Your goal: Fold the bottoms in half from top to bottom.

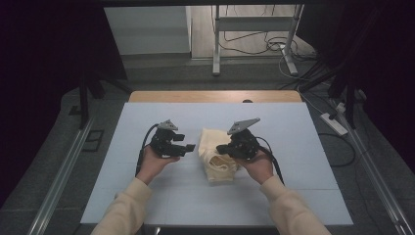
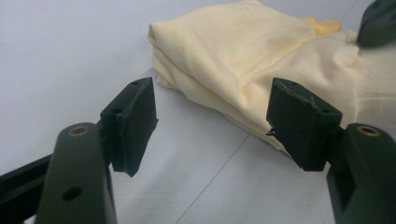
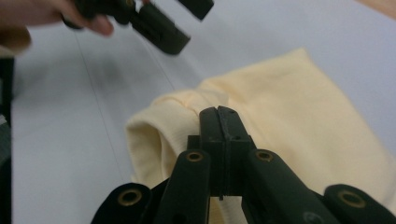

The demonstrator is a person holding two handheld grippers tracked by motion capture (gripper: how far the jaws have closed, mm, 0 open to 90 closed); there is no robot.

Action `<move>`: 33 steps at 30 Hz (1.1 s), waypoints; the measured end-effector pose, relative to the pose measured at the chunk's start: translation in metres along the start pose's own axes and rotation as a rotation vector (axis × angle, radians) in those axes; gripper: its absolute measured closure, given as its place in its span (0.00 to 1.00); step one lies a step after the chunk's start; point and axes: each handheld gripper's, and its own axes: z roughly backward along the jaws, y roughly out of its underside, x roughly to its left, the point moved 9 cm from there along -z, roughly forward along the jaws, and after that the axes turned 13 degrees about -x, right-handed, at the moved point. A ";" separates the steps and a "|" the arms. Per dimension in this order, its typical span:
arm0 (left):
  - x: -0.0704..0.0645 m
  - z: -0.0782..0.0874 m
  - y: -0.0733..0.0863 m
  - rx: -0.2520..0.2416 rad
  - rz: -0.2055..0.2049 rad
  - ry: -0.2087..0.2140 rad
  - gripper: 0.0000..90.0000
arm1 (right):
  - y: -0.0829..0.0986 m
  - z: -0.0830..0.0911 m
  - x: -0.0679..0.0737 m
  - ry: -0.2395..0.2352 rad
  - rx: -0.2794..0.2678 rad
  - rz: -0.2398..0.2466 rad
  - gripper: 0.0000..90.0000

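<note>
Pale-blue worktop (image 1: 147, 196) carried one cream cloth (image 1: 215, 152), folded and bunched, lying mid-worktop between two grippers. Right gripper (image 3: 218, 122) sat clenched at the cloth's ribbed edge; whether fabric was pinched between its jaws, cannot tell. Left gripper (image 2: 212, 123) hovered released, jaws spread wide, just beside the cloth's near corner, not touching. Judged step: folding in hand. Next move likely calls for the left gripper to close on that corner.

Dim room, grey floor (image 1: 58, 147), cables (image 1: 259, 41) beyond table (image 1: 147, 96)
</note>
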 end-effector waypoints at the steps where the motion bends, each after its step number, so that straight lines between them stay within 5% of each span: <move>1: 0.000 0.000 0.000 -0.001 0.001 -0.001 0.36 | 0.004 -0.001 0.001 -0.003 0.010 0.004 0.99; 10: 0.001 0.000 0.000 -0.001 0.003 -0.002 0.36 | 0.037 -0.011 0.007 -0.022 0.056 -0.017 0.99; 18: 0.000 0.000 0.000 0.000 0.002 -0.003 0.36 | 0.055 -0.013 0.009 -0.043 0.042 -0.049 0.99; 33: 0.001 0.002 0.000 -0.004 0.003 -0.007 0.36 | 0.054 -0.012 0.009 -0.052 0.027 -0.041 0.99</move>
